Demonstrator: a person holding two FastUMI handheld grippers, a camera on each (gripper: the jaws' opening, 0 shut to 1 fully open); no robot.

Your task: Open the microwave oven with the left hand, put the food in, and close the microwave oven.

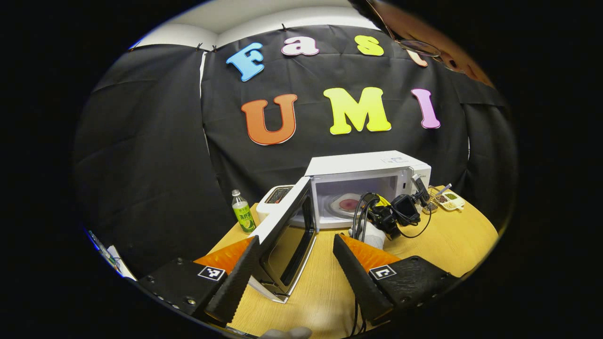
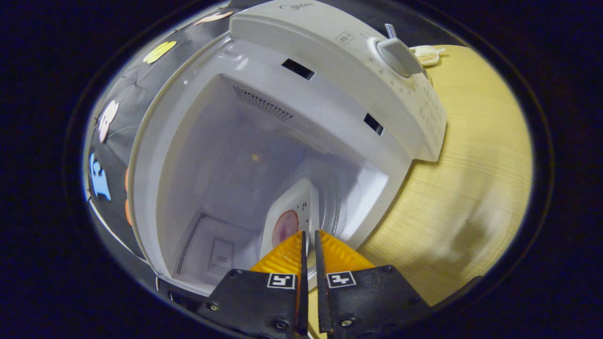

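One white box-shaped microwave oven (image 1: 372, 181) is seen on the wooden table (image 1: 443, 245) with its door (image 1: 287, 230) swung open, one white plate of pink food (image 2: 286, 225) held inside by the narrowly closed right gripper (image 2: 308, 245), while the left gripper (image 1: 294, 261) is spread wide around the door's edge, one green bottle (image 1: 243, 212) standing nearby.

Bystanders on the worktop (image 1: 438, 245)

A green-labelled bottle (image 1: 243, 213) stands far left; a white toaster (image 1: 274, 197) beside it; a small snack tray (image 1: 450, 199) far right.

A staged recording booth — black cloth wall (image 1: 150, 155) behind a wooden table (image 1: 452, 240) holding a microwave (image 1: 372, 167), bottle (image 1: 243, 213).
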